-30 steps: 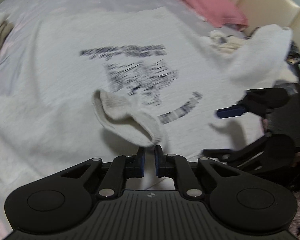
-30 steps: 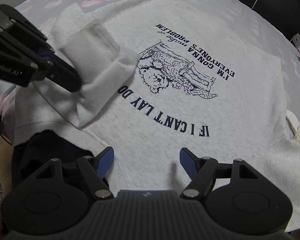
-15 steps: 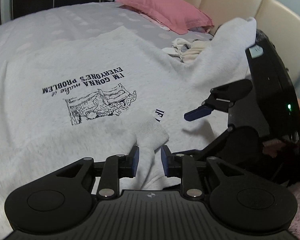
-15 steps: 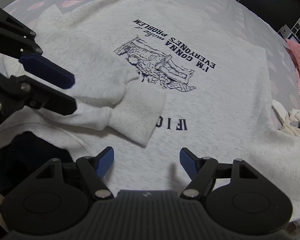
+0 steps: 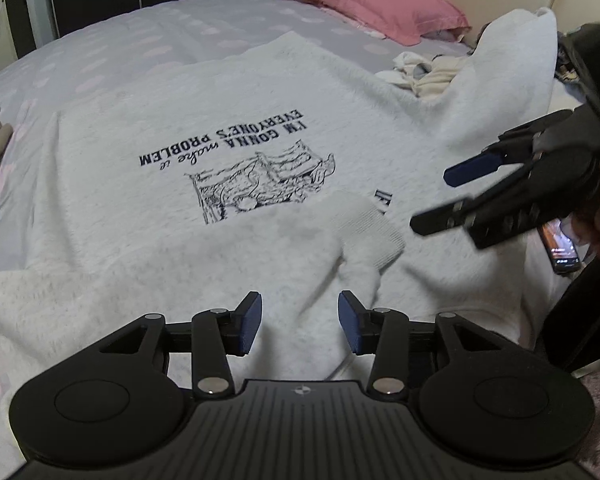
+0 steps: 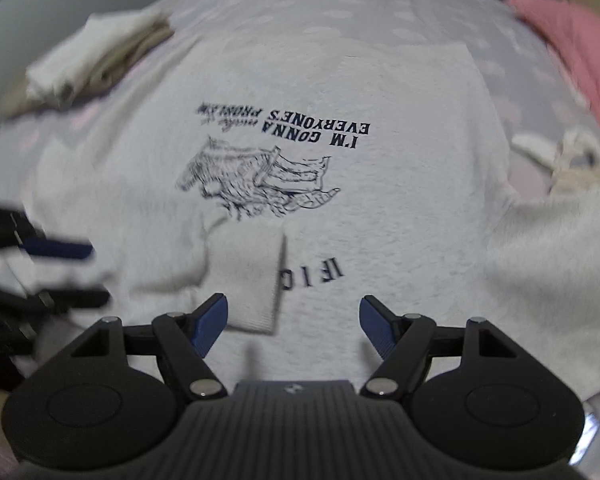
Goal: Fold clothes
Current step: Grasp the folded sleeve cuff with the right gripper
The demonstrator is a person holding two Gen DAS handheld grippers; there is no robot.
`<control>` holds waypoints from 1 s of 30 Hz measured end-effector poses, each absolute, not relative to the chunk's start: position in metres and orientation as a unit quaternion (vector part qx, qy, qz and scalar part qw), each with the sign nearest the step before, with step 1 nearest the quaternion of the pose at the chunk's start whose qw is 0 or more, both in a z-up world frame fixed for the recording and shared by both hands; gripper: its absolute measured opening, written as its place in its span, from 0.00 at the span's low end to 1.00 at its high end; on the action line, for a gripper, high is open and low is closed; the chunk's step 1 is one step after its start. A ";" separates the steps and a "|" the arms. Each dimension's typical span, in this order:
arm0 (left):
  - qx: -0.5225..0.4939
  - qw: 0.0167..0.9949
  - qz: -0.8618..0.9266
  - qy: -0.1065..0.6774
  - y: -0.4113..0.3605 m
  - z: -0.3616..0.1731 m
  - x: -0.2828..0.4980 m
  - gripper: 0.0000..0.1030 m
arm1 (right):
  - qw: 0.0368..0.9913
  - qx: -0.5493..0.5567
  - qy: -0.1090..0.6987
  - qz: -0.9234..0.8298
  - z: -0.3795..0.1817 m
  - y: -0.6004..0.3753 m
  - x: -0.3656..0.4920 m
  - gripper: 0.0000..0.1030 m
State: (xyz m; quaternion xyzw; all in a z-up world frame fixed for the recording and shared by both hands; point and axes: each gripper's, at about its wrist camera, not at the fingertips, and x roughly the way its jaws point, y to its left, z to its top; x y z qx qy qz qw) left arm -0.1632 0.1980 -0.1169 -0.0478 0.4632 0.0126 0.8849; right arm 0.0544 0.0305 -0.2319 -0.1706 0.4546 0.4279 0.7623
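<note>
On the bed (image 5: 148, 36), a broad mattress under a pale grey cover with faint pink dots, the following, in descending order:

Sweatshirt (image 5: 148, 216), light heather-grey fleece, printed in dark navy with lettering and a line drawing; spread flat, chest side up, across most of the cover. One sleeve lies folded in over the chest, its ribbed cuff (image 5: 370, 226) resting just below the drawing and covering part of the lower line of text. The other sleeve (image 5: 512, 64) stands humped at the far right, not laid flat. Judged soft, limp and light, with a nap that should grip rather than slip; it will sag and crease if lifted by a single point. Best taken at the firmer ribbed cuff, the hem or a shoulder seam.

Pillow (image 5: 372, 0), pink, rectangular, at the head of the bed, well apart from the sweatshirt.

Folded garments (image 6: 96, 60), beige and cream, stacked at one edge of the bed.

Crumpled cream clothing (image 5: 424, 72), small heap beside the humped sleeve.

Right gripper (image 6: 294, 326), black with blue pads; jaws spread wide, holding nothing, poised above the lower chest.

Left gripper (image 5: 300, 326), same make; jaws parted, empty, just short of the folded sleeve
</note>
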 end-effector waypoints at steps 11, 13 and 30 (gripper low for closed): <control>-0.018 0.867 0.016 0.498 0.194 -0.133 -0.162 0.40 | 0.728 -0.097 0.527 0.428 -0.269 0.045 0.067 0.56; -0.019 0.865 0.020 0.502 0.195 -0.134 -0.162 0.40 | 0.720 -0.087 0.538 0.430 -0.275 0.046 0.068 0.56; -0.012 0.862 0.027 0.506 0.195 -0.135 -0.161 0.41 | 0.721 -0.060 0.541 0.428 -0.271 0.040 0.064 0.11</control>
